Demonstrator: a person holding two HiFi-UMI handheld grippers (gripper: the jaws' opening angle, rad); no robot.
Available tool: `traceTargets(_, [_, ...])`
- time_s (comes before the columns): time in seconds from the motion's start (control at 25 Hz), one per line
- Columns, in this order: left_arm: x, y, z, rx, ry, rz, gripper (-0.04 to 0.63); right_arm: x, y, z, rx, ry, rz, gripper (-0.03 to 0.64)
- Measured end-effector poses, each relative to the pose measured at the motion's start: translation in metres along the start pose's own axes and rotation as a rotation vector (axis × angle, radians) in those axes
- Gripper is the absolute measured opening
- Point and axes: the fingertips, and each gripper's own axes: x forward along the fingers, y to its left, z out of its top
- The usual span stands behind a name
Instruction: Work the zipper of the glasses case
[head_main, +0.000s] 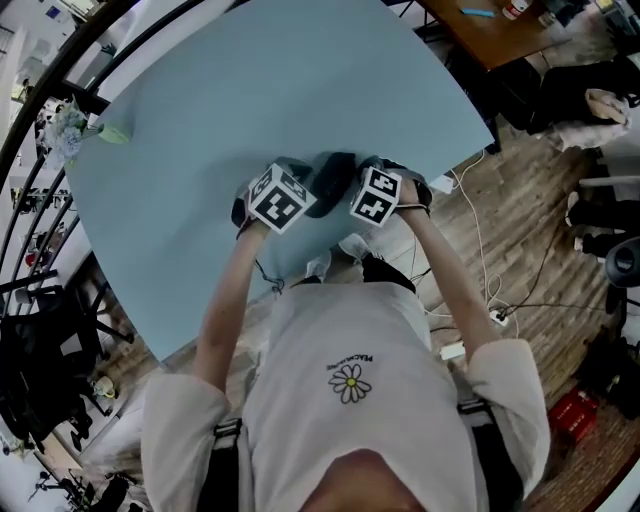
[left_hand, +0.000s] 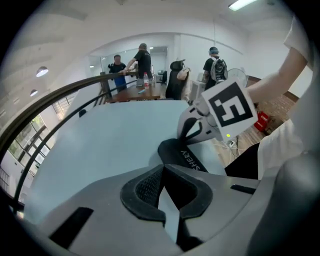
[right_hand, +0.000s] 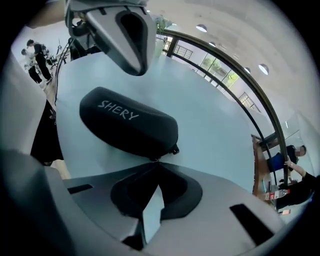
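Observation:
A black glasses case (head_main: 333, 178) marked SHERY lies on the pale blue table (head_main: 250, 100) between my two grippers. In the right gripper view the case (right_hand: 127, 125) fills the middle. My right gripper (right_hand: 156, 161) is shut, tips at the case's near seam on a small zipper pull; the slider knob (right_hand: 175, 149) sits just to the right. My left gripper (left_hand: 162, 168) is shut with its tips at one end of the case (left_hand: 182, 157); I cannot tell whether it pinches anything. It also shows above the case's far end as the left gripper (right_hand: 131, 37). From the head the left gripper (head_main: 300, 185) and right gripper (head_main: 352, 188) flank the case.
A small green thing (head_main: 112, 132) lies at the table's left edge beside a black railing (head_main: 60, 110). Cables (head_main: 480, 280) run over the wooden floor at the right. Several people (left_hand: 142, 60) stand by a wooden table (left_hand: 145, 92) far behind.

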Motion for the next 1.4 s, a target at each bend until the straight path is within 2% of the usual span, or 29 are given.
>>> traceTargets(0.2, [0.025, -0.016, 0.008, -0.007, 0.032, -0.065, 0.015, 0.005, -0.028, 0.01, -0.008, -0.051, 0.028, 0.008])
traceTargets(0.4, [0.034, -0.021, 0.016, -0.02, 0.015, -0.088, 0.015, 0.012, -0.026, 0.011, -0.002, -0.082, 0.048, 0.008])
traceTargets(0.52, [0.035, -0.018, 0.014, -0.057, 0.012, -0.1, 0.015, 0.011, -0.026, 0.012, 0.024, -0.102, 0.067, 0.008])
traceTargets(0.6, [0.035, -0.019, 0.013, -0.068, 0.022, -0.098, 0.015, 0.008, -0.021, 0.01, 0.041, -0.103, 0.084, 0.008])
traceTargets(0.72, [0.035, -0.022, 0.011, -0.036, 0.036, -0.092, 0.014, 0.0, -0.003, 0.007, 0.074, -0.109, 0.143, 0.008])
traceTargets(0.84, [0.037, -0.02, 0.012, -0.052, 0.023, -0.094, 0.014, -0.012, 0.019, 0.011, 0.108, -0.143, 0.198, 0.008])
traceTargets(1.2, [0.032, -0.006, 0.003, -0.102, -0.002, -0.069, 0.014, -0.033, 0.071, 0.045, 0.202, -0.221, 0.239, 0.008])
traceTargets(1.32, [0.037, 0.009, -0.01, -0.107, 0.04, -0.005, 0.012, -0.044, 0.075, 0.066, 0.233, -0.291, 0.28, 0.008])
traceTargets(1.4, [0.048, 0.019, -0.023, -0.127, 0.082, 0.0, 0.014, -0.049, 0.081, 0.081, 0.227, -0.315, 0.307, 0.008])
